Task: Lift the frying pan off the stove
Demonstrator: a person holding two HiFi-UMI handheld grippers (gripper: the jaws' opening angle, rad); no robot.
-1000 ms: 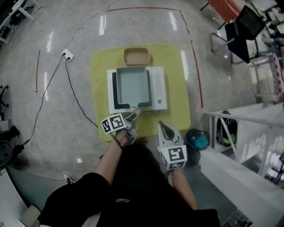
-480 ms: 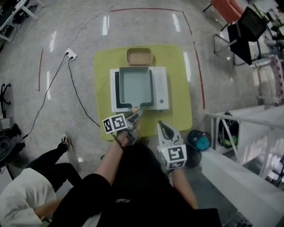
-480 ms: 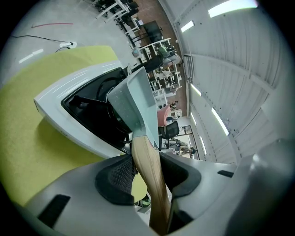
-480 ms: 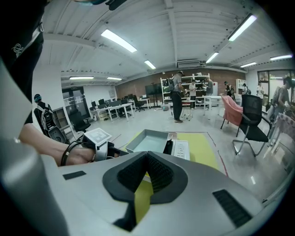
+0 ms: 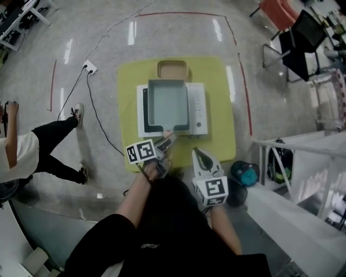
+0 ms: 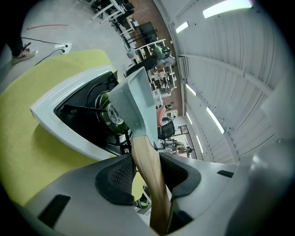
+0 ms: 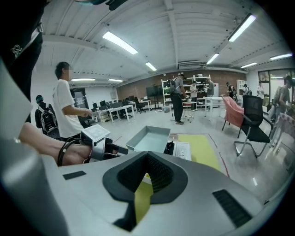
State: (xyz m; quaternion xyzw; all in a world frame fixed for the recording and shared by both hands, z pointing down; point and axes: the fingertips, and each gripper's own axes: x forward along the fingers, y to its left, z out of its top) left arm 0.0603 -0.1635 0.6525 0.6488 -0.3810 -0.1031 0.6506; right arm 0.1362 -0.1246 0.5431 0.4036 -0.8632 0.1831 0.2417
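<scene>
My left claw (image 6: pixel 146 171) clenched on pan handle (image 6: pixel 146 159); pan (image 6: pixel 134 99) ran straight ahead, over stove (image 6: pixel 48 105). Right claw (image 7: pixel 146 169) shut, empty, farther.

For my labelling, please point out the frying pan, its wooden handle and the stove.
frying pan (image 5: pixel 167 103): head view, flat inner bottom.
wooden handle (image 6: pixel 147 166): left gripper view, middle of its length.
stove (image 5: pixel 198 111): head view, white control panel.

Glossy grey floor (image 5: pixel 178 38) around the yellow table (image 5: pixel 219 140), red tape line (image 5: pixel 178 12) beyond it, white power strip (image 5: pixel 90 67) to its left, black chair (image 5: pixel 303 27) to its right, strip lights (image 7: pixel 119 42) overhead.
</scene>
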